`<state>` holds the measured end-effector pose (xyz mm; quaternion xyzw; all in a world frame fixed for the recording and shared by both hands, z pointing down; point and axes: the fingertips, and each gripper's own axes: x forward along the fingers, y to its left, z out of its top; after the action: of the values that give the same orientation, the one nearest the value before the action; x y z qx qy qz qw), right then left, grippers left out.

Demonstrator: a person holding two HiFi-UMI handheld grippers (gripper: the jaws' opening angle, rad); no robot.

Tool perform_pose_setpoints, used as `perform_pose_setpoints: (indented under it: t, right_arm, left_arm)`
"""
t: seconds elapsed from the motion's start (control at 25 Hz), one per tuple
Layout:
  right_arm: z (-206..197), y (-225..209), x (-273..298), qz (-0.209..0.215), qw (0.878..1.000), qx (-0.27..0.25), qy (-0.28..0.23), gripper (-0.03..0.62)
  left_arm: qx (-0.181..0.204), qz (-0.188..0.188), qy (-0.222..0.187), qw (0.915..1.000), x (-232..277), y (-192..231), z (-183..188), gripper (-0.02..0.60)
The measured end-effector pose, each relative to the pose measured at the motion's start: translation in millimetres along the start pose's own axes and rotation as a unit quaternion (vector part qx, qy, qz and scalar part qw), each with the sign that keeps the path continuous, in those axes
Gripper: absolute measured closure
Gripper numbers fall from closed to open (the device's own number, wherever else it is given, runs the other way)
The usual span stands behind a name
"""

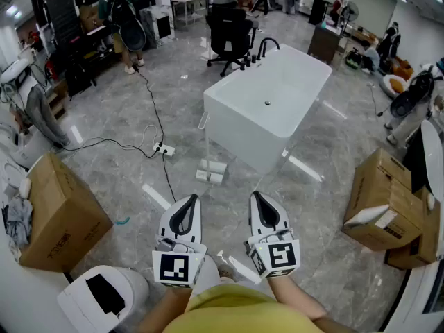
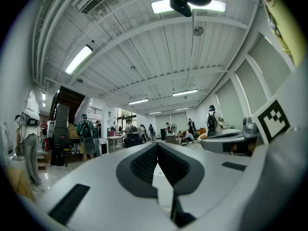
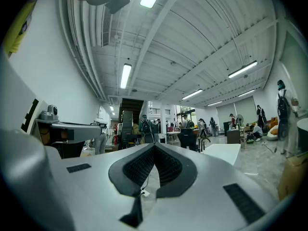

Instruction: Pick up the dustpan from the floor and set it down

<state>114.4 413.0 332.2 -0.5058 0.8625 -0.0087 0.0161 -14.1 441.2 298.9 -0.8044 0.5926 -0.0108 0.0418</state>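
A pale, long-handled thing (image 1: 211, 170), possibly the dustpan, stands upright on the grey floor beside the white bathtub (image 1: 270, 103). My left gripper (image 1: 191, 200) and right gripper (image 1: 257, 196) are side by side in front of me, pointing level, above the floor and short of that thing. Both are shut with nothing between the pads. In the left gripper view the left gripper (image 2: 157, 144) has its jaws meeting at the tips over a far view of the hall. The right gripper view shows the right gripper (image 3: 154, 146) the same way. Neither gripper view shows the dustpan.
A cardboard box (image 1: 59, 214) and a white bin (image 1: 104, 297) stand at the left, and more boxes (image 1: 385, 200) at the right. A power strip with a black cable (image 1: 164, 149) lies on the floor. An office chair (image 1: 229, 33) and people are farther back.
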Motion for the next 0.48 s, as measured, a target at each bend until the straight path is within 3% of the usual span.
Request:
perform_pose_setpoints:
  t: [0.48]
  right_arm:
    - [-18, -19, 84, 0.0, 1.0, -0.006, 0.002, 0.583]
  left_arm:
    - [-0.017, -0.011, -0.006, 0.9998, 77, 49, -25, 0.583]
